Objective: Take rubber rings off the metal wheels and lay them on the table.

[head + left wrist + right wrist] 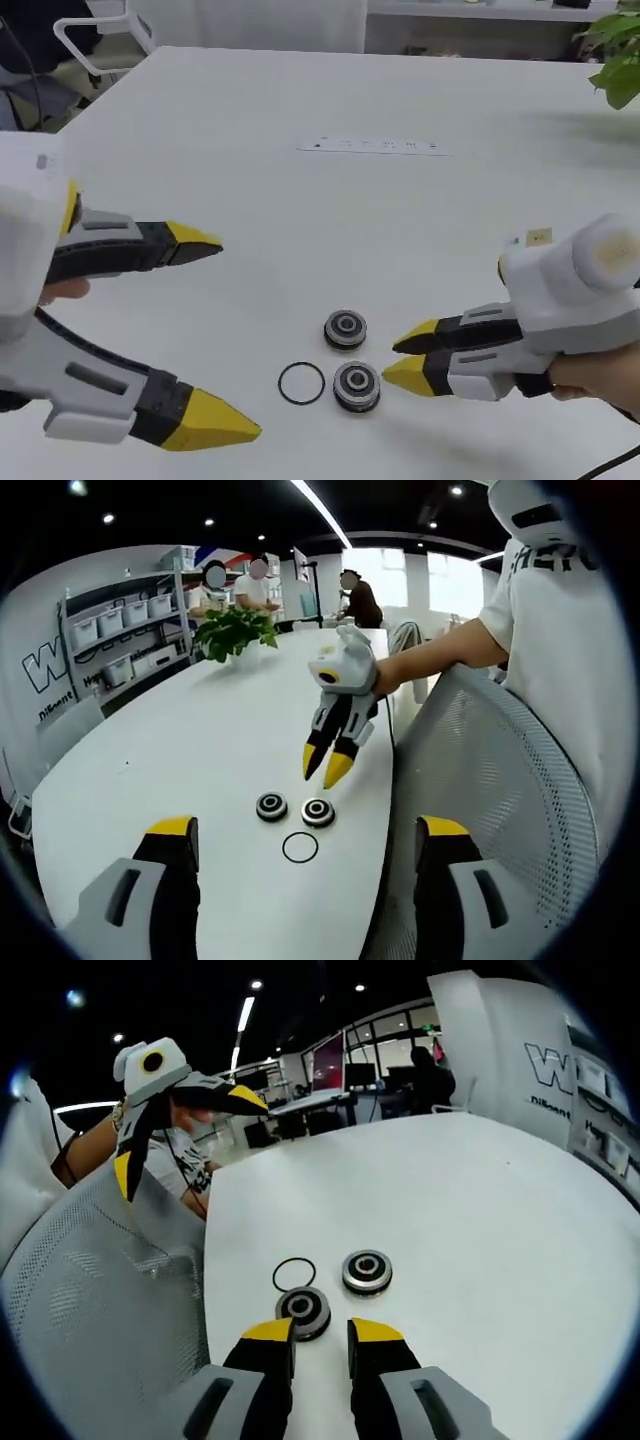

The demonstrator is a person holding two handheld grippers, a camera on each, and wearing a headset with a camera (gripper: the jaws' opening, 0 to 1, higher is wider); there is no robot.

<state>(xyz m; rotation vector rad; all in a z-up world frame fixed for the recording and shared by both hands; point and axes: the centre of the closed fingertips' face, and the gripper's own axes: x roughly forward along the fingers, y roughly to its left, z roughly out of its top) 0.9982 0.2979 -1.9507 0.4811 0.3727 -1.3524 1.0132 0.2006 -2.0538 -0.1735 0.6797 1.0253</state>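
Two metal wheels with dark rims lie flat near the table's front edge, a far wheel [345, 330] [271, 806] [367, 1271] and a near wheel [357, 386] [318, 812] [303, 1310]. A loose black rubber ring [301, 383] [299, 847] [294, 1273] lies flat beside the near wheel. My right gripper [396, 360] [322, 772] [322, 1330] has its tips just short of the near wheel, jaws a narrow gap apart with nothing between them. My left gripper [215, 335] [306, 830] [186, 1138] hangs wide open and empty, left of the wheels.
A flush power strip [375, 146] sits mid-table and a small sticker [538, 237] is at the right. A plant [615, 60] stands at the far right corner. A mesh chair [500, 780] is by the table's near edge, and people stand far behind.
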